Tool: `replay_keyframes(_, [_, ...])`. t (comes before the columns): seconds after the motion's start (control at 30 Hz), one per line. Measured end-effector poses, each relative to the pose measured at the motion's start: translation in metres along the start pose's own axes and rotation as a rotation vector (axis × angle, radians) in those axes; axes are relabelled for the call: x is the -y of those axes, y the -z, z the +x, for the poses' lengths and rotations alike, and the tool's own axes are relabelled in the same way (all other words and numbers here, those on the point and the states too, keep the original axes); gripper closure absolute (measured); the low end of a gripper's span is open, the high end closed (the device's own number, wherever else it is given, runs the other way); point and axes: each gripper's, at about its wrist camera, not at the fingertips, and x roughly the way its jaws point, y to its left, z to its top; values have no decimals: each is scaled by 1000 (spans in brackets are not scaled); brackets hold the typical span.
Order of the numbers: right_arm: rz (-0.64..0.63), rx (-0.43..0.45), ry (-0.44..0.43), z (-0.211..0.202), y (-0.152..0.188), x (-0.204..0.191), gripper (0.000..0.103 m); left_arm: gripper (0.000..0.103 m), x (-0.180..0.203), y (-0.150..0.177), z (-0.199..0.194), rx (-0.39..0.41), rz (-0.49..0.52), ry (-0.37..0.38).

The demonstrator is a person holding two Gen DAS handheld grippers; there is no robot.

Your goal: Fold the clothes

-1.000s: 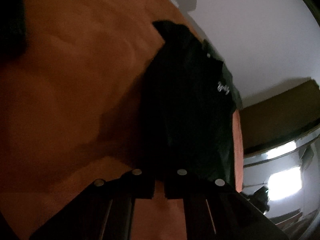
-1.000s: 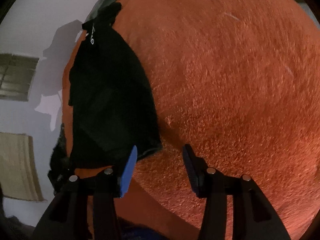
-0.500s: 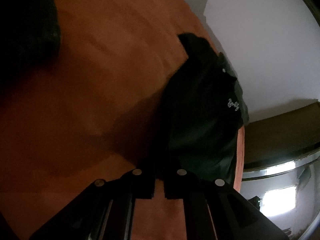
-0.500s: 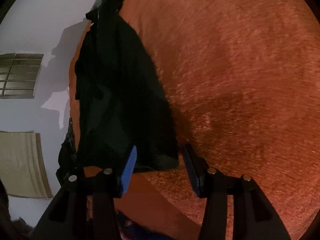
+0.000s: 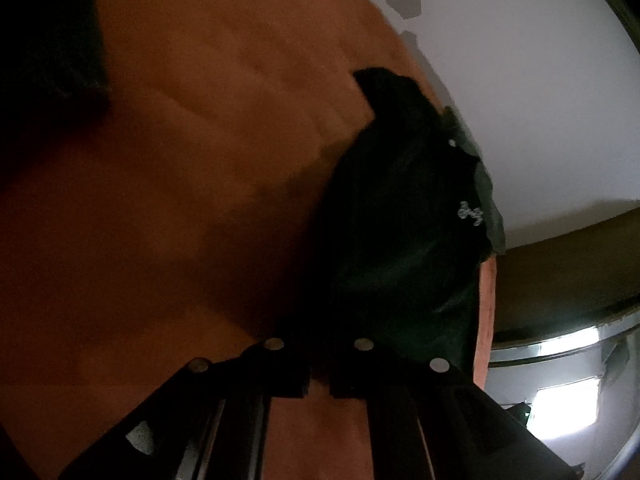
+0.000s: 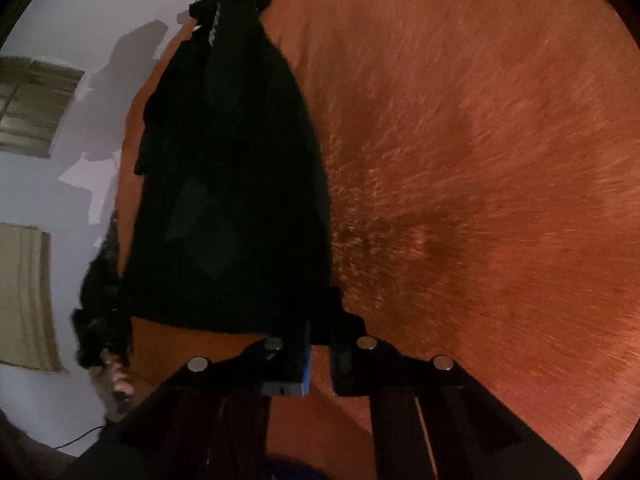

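Since a second ago our right gripper (image 6: pixel 319 354) has gone from spread wide beside the black garment (image 6: pixel 236 184) to pressed together on its near hem, and the cloth now fills more of that view. Our left gripper (image 5: pixel 319 376) has kept its fingers together the whole time, and the garment (image 5: pixel 404 240) sits a little farther to the right in its view than it did.

We see the right gripper pinching the bottom corner of the garment, with a blue pad showing on its left finger (image 6: pixel 306 364). The left gripper is also closed, its tips buried in dark cloth at the lower edge of the garment, so we take it to be pinching the fabric there, though the dim light hides the exact contact.

The garment lies stretched out lengthwise on the orange bed cover (image 6: pixel 480 140), along its edge beside the white wall (image 5: pixel 520 60). A small pale logo (image 5: pixel 470 214) shows near its far end in the left view. Another dark shape (image 5: pixel 44 28) sits in the upper left corner of that view, too dim to identify.
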Motion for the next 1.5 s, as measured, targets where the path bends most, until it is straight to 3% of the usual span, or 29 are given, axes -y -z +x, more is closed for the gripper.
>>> replay_keyframes(0.13, [-84, 33, 40, -21, 11, -15, 98, 98, 15, 19, -36, 41, 49, -43])
replay_keyframes(0.27, [-137, 26, 25, -40, 29, -18, 98, 98, 33, 48, -83, 150, 112, -91])
replay_keyframes(0.4, [-220, -21, 37, -49, 61, -22, 99, 98, 21, 74, -101, 122, 128, -181])
replay_keyframes(0.5, [-191, -94, 32, -29, 76, -6, 99, 98, -9, 85, -89, 59, 83, -246])
replay_keyframes(0.6, [-166, -160, 21, -5, 80, 8, 98, 97, -32, 94, -73, 29, 82, -266])
replay_keyframes(0.7, [-153, -226, -5, 3, 74, 13, 90, 96, -25, 101, -55, -2, 152, -300])
replay_keyframes(0.73, [-147, -242, -5, 2, 70, 14, 78, 93, -18, 101, -53, -18, 173, -305])
replay_keyframes(0.8, [-124, -245, -9, -8, 61, 16, 68, 80, -3, 98, -54, -40, 217, -315])
replay_keyframes(0.83, [-109, -238, -19, -16, 56, 17, 68, 76, 7, 94, -61, -32, 253, -338])
replay_keyframes(0.93, [-116, -209, -24, -46, 28, 16, 68, 60, 40, 71, -93, 30, 370, -414])
replay_keyframes(1.03, [-221, -155, 22, -68, -27, 7, 68, 42, 68, 35, -110, 103, 485, -498])
replay_keyframes(1.07, [-261, -133, 39, -73, -48, 3, 67, 30, 76, 22, -110, 125, 524, -529])
replay_keyframes(1.17, [-378, -11, 23, -68, -131, -20, 47, 26, 98, -22, -95, 196, 637, -651])
replay_keyframes(1.23, [-406, 79, 27, -54, -179, -30, 44, 27, 103, -59, -54, 192, 635, -635])
replay_keyframes(1.3, [-388, 114, 5, -33, -230, -37, 44, 28, 103, -87, -22, 155, 588, -574])
replay_keyframes(1.37, [-384, 128, 24, -4, -270, -52, 44, 28, 105, -110, 13, 94, 526, -521])
replay_keyframes(1.5, [-385, 95, 130, 53, -322, -61, 44, 28, 109, -134, 56, 65, 481, -496])
